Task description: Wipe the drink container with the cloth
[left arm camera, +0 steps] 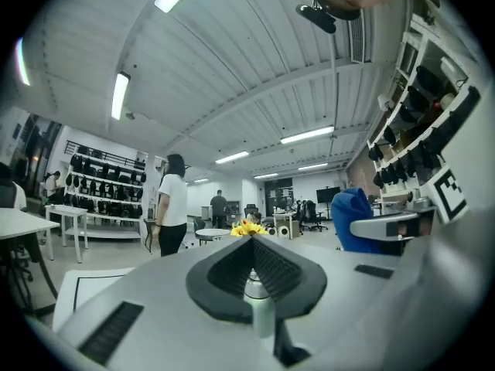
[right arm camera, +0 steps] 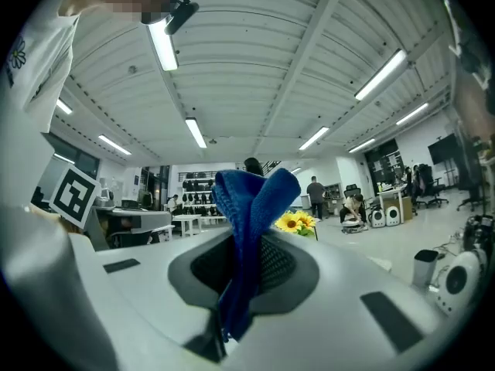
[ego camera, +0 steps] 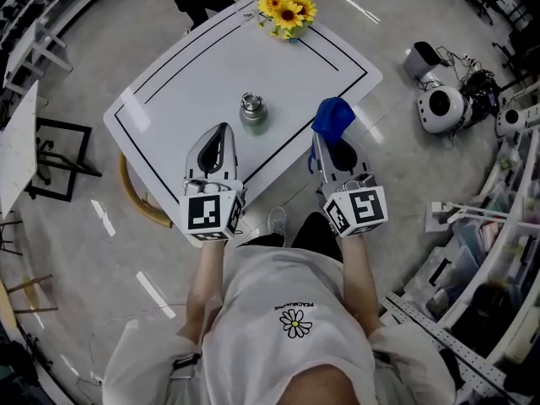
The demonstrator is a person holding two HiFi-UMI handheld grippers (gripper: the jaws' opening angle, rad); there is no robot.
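**A:** Head view first. Where is the container?

**B:** The container (ego camera: pixel 252 108) stands upright mid-table (ego camera: pixel 186 66), just beyond the left gripper (ego camera: pixel 222 130) and a little to its right, apart from it. That gripper's jaws taper to one tip, pressed together on nothing.

**A:** And the other side?

**B:** The right gripper (ego camera: pixel 323 144) sits at the table's near right edge, pinching a blue cloth (ego camera: pixel 333 116) that covers its tips. Flowers (ego camera: pixel 287 8) stand at the far corner.

**A:** Left gripper view?

**B:** The jaws are together. The container's cap shows in the notch between the pads, and its lower body is blurred and partly hidden. The cloth shows at the right, its lower part behind the right gripper.

**A:** Right gripper view?

**B:** The cloth is clamped between the jaws and bunched upright above them. Its lower end is out of focus. It blocks the middle of the view, and the flowers peek out just right of it.
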